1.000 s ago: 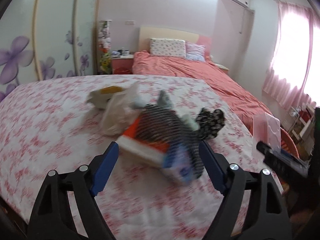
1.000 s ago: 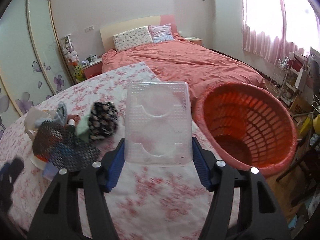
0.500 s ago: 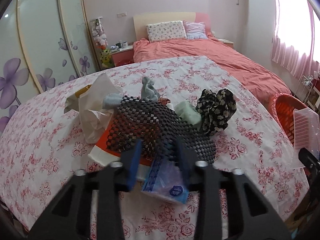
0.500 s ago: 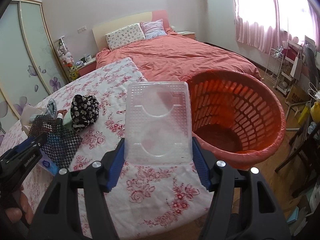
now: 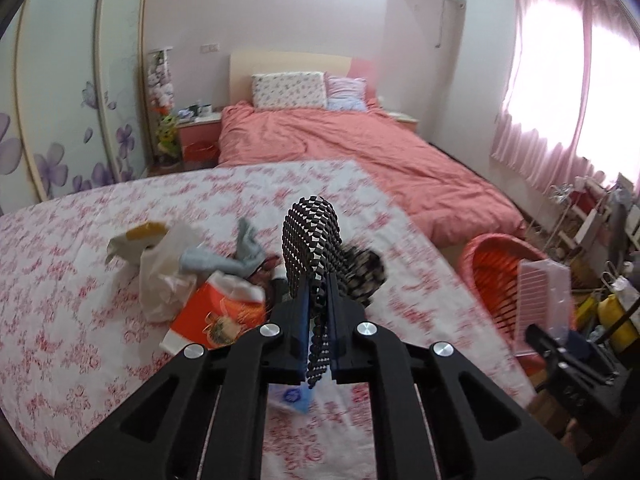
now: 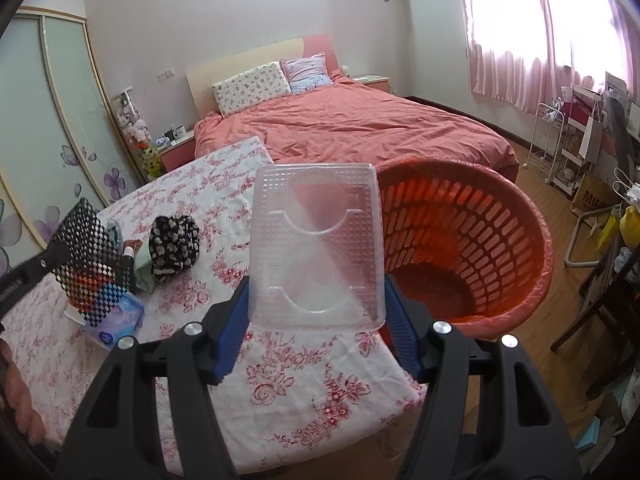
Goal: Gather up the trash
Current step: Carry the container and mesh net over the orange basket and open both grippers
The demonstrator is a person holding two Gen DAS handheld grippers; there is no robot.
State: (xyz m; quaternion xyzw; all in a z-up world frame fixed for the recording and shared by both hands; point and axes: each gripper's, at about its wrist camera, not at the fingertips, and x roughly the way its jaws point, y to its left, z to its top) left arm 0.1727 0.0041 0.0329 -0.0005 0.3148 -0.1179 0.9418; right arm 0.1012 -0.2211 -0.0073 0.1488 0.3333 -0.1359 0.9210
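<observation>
A: Left gripper (image 5: pixel 318 344) — jaws closing on the black open-weave mesh mat (image 5: pixel 310 240), a fold of it already pinched between the blue pads. Mat stands up ahead of the fingers, its tail trailing back through them. Why the edge?

B: Judgement: floppy sheet, an edge pinch is the only purchase; it lifts clear of the pile beneath. Left of the fingers lie the orange-and-white paper packet (image 5: pixel 212 312) and crumpled white plastic bag (image 5: pixel 164 276); the small blue-white pouch (image 5: pixel 290 396) sits under the gripper body

A: Right gripper (image 6: pixel 316 320)?

B: Clamped across the clear embossed plastic tray (image 6: pixel 316 248), pads on its two side walls, tray upright ahead of the fingers. Wide grip suits a stiff, light shell

A: Destination?

B: Red perforated plastic basket (image 6: pixel 472 252), just right of the tray and below it, beside the floral-cloth table (image 6: pixel 288 376). Tray not yet over the rim. Black-and-white patterned fabric bundle (image 6: pixel 174 246) left of the gripper, untouched
</observation>
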